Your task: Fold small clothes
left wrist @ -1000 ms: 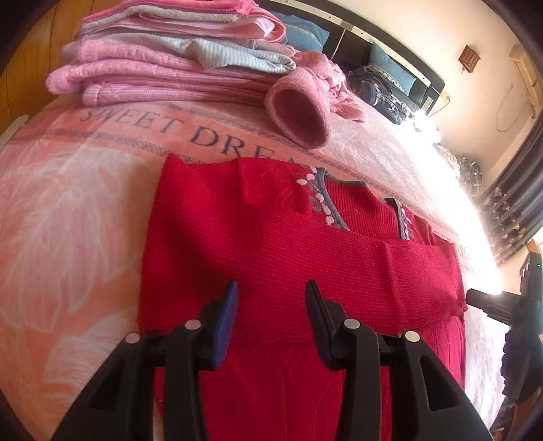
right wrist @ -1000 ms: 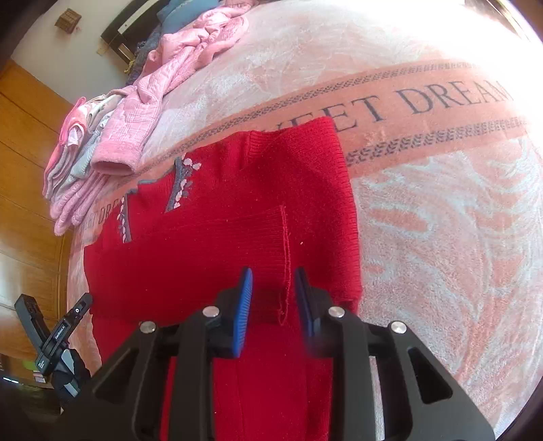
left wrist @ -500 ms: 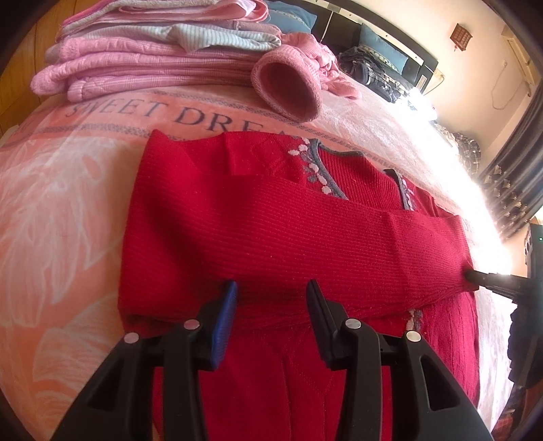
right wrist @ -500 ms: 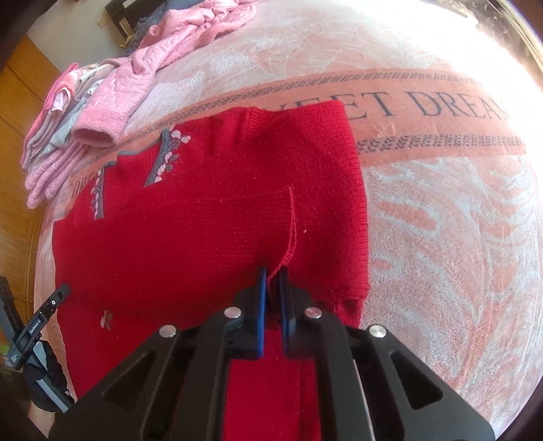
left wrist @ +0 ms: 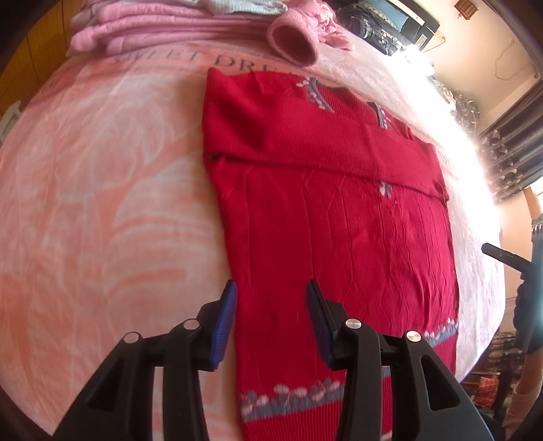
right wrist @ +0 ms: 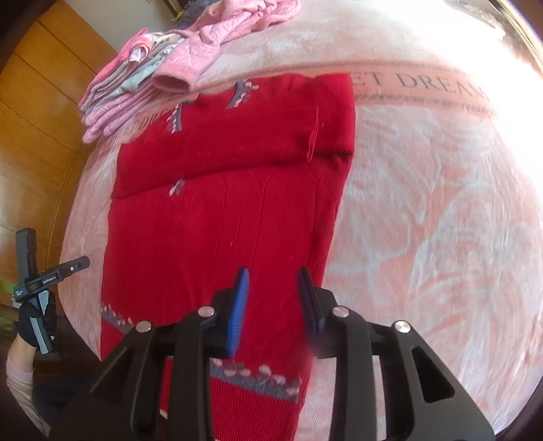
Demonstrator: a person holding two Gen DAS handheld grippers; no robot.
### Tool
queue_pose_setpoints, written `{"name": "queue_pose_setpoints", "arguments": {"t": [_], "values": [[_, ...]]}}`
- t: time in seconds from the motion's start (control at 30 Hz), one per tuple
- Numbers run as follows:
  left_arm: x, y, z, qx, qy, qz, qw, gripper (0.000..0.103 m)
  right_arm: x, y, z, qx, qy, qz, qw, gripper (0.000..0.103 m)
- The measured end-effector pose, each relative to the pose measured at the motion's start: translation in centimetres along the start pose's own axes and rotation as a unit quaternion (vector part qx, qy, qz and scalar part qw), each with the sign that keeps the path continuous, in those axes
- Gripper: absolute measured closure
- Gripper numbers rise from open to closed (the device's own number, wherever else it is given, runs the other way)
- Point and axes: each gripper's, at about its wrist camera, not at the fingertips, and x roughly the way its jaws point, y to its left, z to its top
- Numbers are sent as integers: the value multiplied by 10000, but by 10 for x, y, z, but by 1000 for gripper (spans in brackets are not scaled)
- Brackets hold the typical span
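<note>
A red knit sweater (left wrist: 332, 220) lies flat on the pink bedspread (left wrist: 101, 203), its sleeves folded across the chest and a grey-and-white flower band near the hem. The same red sweater (right wrist: 220, 210) fills the middle of the right wrist view. My left gripper (left wrist: 269, 298) is open above the sweater's lower left edge, nothing between its fingers. My right gripper (right wrist: 273, 285) hangs open over the lower right edge, also holding nothing. The other gripper shows at the far right edge of the left wrist view and at the left edge of the right wrist view.
A stack of folded pink and striped clothes (left wrist: 169, 17) sits at the head of the bed, with a loose pink garment (right wrist: 217, 44) beside it. A wooden wall (right wrist: 34, 112) stands to the left. A gloved hand (right wrist: 34, 322) holds the left gripper.
Both grippers have pulled back from the folded sleeves toward the sweater's hem. The right gripper, shut on the sleeve cuff half a second ago, has let go and opened.
</note>
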Motion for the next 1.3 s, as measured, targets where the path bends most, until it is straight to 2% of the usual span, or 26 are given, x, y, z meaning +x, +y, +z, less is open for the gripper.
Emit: {"name": "queue_pose_setpoints", "arguments": {"t": [0.13,0.23,0.43,0.5,0.7,0.9,0.97,1.0,1.1,1.23,1.3], "values": [[-7,11,-56,-172,534,-15,9984,60,-10,8,-58,48,265,148,9995,70],[-7,14,-86,-272,742,-43,9969,60,-17,13,-95,79,410,201,9989,70],[5,8,-127,-328,1039,-254,9937,60,-21,23,-137,-24,653,187,9977,69],[9,8,-137,-278,1078,-132,9937,60,-21,26,-149,-27,675,231,9974,69],[14,1,-149,-173,988,64,9949,60,-9,25,-174,35,882,168,9960,66],[16,-4,-152,-201,880,-49,9959,62,0,6,-176,223,848,-140,9960,65],[15,-5,-151,-235,868,-124,9959,72,5,-7,-173,481,868,-116,9950,64],[15,-6,-151,-226,874,-164,9958,73,10,-13,-173,585,924,-117,9939,64],[19,-12,-150,-159,892,-129,9958,73,26,-21,-175,766,1201,116,9897,66],[28,-13,-149,-84,958,-64,9953,73,34,-14,-178,568,1305,1,9898,66],[28,-12,-149,-94,946,-84,9954,73,34,-12,-178,541,1309,10,9899,71]]}}
